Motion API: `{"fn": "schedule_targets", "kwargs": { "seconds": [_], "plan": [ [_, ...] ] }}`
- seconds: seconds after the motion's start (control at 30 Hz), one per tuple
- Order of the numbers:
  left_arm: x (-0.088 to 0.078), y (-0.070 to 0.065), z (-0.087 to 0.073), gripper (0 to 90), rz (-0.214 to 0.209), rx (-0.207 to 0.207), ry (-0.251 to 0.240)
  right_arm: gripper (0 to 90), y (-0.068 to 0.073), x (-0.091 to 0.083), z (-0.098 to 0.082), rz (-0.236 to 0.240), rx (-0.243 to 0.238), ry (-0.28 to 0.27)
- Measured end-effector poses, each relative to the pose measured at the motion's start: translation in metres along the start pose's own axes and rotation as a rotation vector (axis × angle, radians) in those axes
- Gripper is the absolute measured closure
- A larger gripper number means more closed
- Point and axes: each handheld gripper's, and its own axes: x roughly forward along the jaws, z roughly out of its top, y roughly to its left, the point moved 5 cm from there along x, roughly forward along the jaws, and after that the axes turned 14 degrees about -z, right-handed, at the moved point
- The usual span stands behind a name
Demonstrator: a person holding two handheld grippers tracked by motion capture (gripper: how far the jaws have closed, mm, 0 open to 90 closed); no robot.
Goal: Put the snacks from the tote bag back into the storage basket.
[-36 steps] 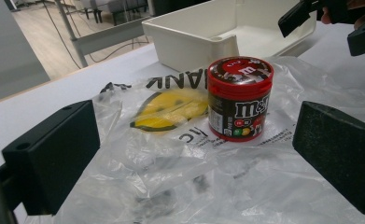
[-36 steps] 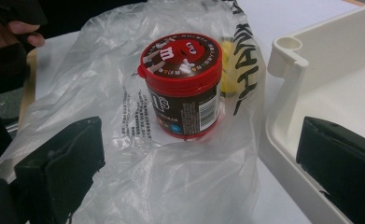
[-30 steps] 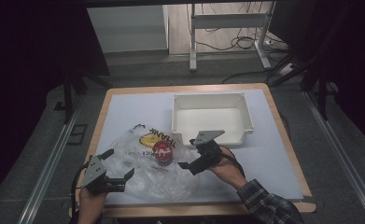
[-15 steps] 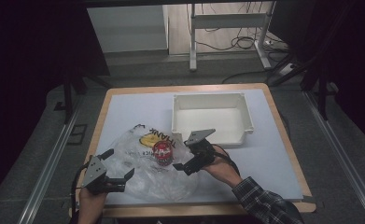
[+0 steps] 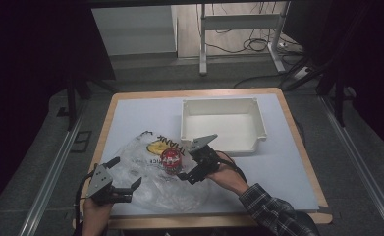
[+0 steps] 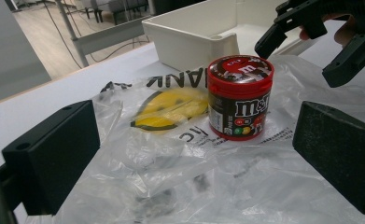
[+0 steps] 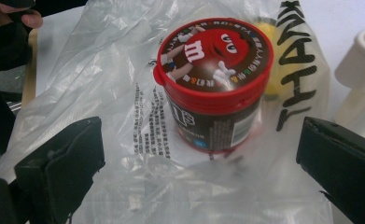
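Observation:
A red-lidded brown candy tub [image 5: 171,160] [image 6: 239,96] [image 7: 215,81] stands upright on a flat clear plastic bag [image 5: 152,174] [image 6: 171,154] [image 7: 124,121] printed with a yellow smiley. My right gripper [image 5: 189,167] [image 7: 199,172] is open just right of the tub, its jaws wide on either side of it without touching. My left gripper [image 5: 125,178] [image 6: 194,154] is open over the bag's near left edge, apart from the tub. The right gripper [image 6: 311,42] also shows past the tub in the left gripper view.
A white rectangular bin [image 5: 223,124] [image 6: 189,35] stands behind the tub at the table's far middle. The pale tabletop [image 5: 278,167] has a wooden rim. The person's left hand [image 7: 12,18] shows at the upper left of the right gripper view.
My right gripper has moved left, closing in on the tub. The left gripper and the tub have stayed put.

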Motion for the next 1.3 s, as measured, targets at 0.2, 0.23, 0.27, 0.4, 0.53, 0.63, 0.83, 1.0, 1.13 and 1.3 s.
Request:
{"fn": "schedule_targets", "kwargs": {
  "seconds": [0.2,0.23,0.27,0.4,0.53,0.63,0.83,1.0,1.13,1.3],
  "plan": [
    [0.0,0.0,0.0,0.5,0.001,0.002,0.0,1.2,0.002,0.007,0.004,-0.013,-0.003,0.024],
    [0.0,0.0,0.0,0.5,0.0,0.002,0.0,1.2,0.002,0.008,0.005,-0.016,0.0,0.03],
    [0.0,0.0,0.0,0.5,0.001,0.001,0.0,1.2,0.002,0.009,0.006,-0.018,-0.001,0.032],
    [0.0,0.0,0.0,0.5,0.001,0.002,-0.003,1.2,0.002,0.014,0.008,-0.018,0.009,0.053],
    [0.0,0.0,0.0,0.5,0.002,0.002,-0.003,1.2,0.003,0.021,0.01,-0.034,-0.01,0.085],
    [0.0,0.0,0.0,0.5,0.002,0.001,-0.003,1.2,0.006,0.026,0.012,-0.044,-0.025,0.108],
    [0.0,-0.001,0.0,0.5,0.002,0.0,-0.004,1.7,0.007,0.034,0.015,-0.069,-0.047,0.163],
    [0.0,0.0,0.0,0.5,0.002,0.0,-0.003,1.7,0.005,0.041,0.017,-0.069,-0.042,0.195],
    [0.0,0.0,0.0,0.5,0.003,0.0,-0.002,3.8,0.003,0.045,0.02,-0.083,-0.045,0.216],
    [0.0,0.0,0.0,0.5,0.002,0.002,0.001,7.2,0.005,0.053,0.023,-0.086,-0.061,0.248]
  ]
}}
